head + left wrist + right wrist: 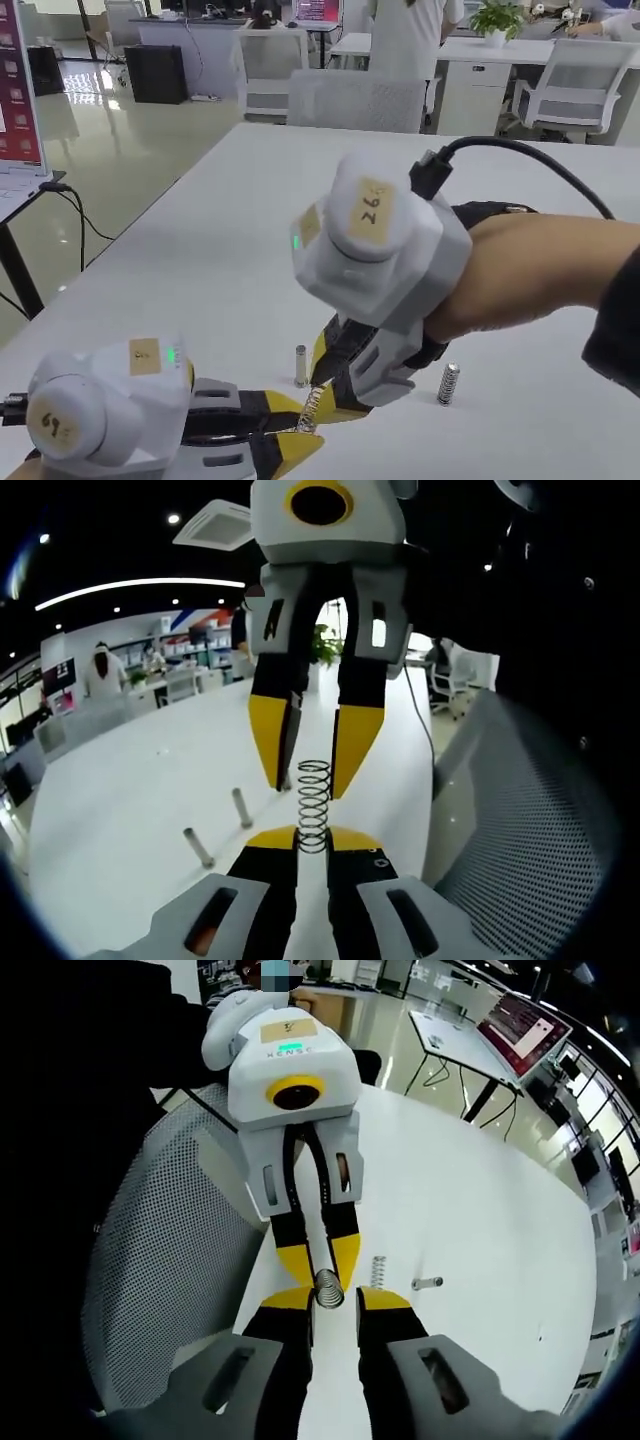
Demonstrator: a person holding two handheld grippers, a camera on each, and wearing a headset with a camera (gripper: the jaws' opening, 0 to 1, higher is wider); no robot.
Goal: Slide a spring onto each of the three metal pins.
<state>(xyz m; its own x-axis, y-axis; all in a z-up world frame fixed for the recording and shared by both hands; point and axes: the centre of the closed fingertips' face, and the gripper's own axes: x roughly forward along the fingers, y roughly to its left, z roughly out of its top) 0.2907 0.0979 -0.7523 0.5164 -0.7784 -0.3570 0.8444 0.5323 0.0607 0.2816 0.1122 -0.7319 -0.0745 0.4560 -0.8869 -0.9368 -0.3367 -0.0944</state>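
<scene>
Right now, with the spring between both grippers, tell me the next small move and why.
Probably close the right gripper on the free end of the spring. The left gripper pinches the other end, while the right jaws stand apart around it, seemingly not yet gripping. Two bare pins stand on the table.

Spring (313,805): shiny metal wire. Pins (242,807): smooth dull-grey metal. Table (220,250): smooth matt white top. Left gripper (313,838), right gripper (337,1300): white plastic shells, slight sheen.
</scene>
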